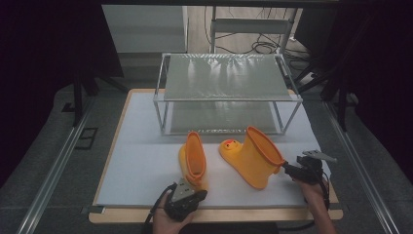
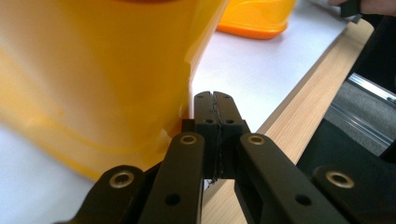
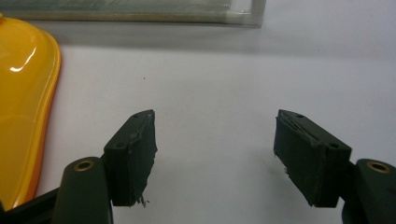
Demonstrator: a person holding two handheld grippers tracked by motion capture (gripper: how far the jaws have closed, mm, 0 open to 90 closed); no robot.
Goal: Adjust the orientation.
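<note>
Two yellow rubber boots stand on the white mat (image 1: 146, 146) before a wire shelf (image 1: 226, 92): the left gripper (image 2: 214, 100), jaws closed on nothing, crowds the left boot (image 1: 193, 160) and could topple it, while the right gripper (image 3: 215, 154) waits open beside the right boot (image 1: 253, 156).

A white-topped wooden table (image 1: 146, 126) bears a metal-framed shelf rack (image 1: 226, 78); behind, dim floor with what may be cables (image 1: 263, 47).

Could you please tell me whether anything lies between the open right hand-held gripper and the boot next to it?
Nothing visible does: only bare white mat separates the right hand-held gripper from the yellow boot beside it.
</note>
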